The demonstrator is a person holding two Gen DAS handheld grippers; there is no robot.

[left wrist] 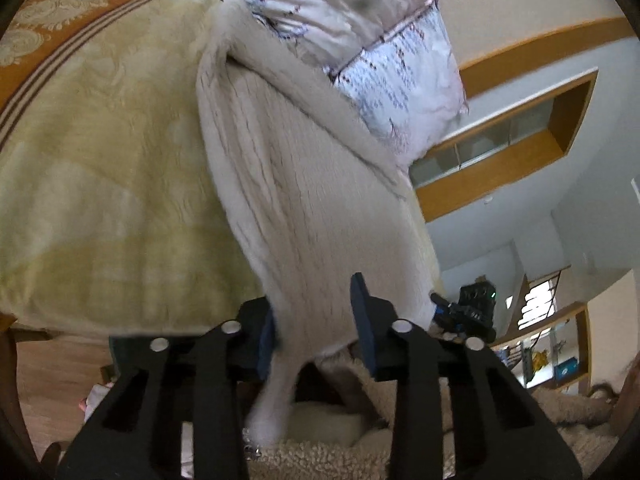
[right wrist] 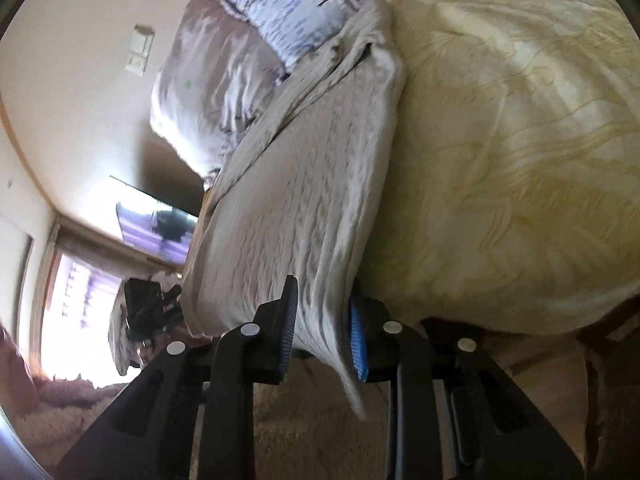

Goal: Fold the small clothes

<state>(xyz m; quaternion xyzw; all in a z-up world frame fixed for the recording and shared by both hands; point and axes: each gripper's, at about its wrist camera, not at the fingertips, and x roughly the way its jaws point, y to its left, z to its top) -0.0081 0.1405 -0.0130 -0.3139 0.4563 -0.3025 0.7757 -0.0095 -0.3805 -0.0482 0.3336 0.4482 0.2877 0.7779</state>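
A cream ribbed knit garment (left wrist: 304, 184) stretches from the bed near the pillow down into my left gripper (left wrist: 316, 320), whose blue-padded jaws are closed on its near edge. The same garment (right wrist: 304, 208) fills the middle of the right wrist view and runs into my right gripper (right wrist: 322, 328), whose jaws are closed on another part of its near edge. The garment is lifted off the bed at the gripper end and hangs taut between bed and grippers. My right gripper shows in the left wrist view (left wrist: 464, 312), and my left gripper shows in the right wrist view (right wrist: 148, 304).
A yellow patterned bedspread (left wrist: 100, 184) covers the bed (right wrist: 520, 160). A pink and white patterned pillow (left wrist: 360, 36) lies at the head of the bed (right wrist: 240, 60). A fluffy beige rug (left wrist: 320, 456) lies on the floor below. Wooden shelves (left wrist: 500, 128) line the wall.
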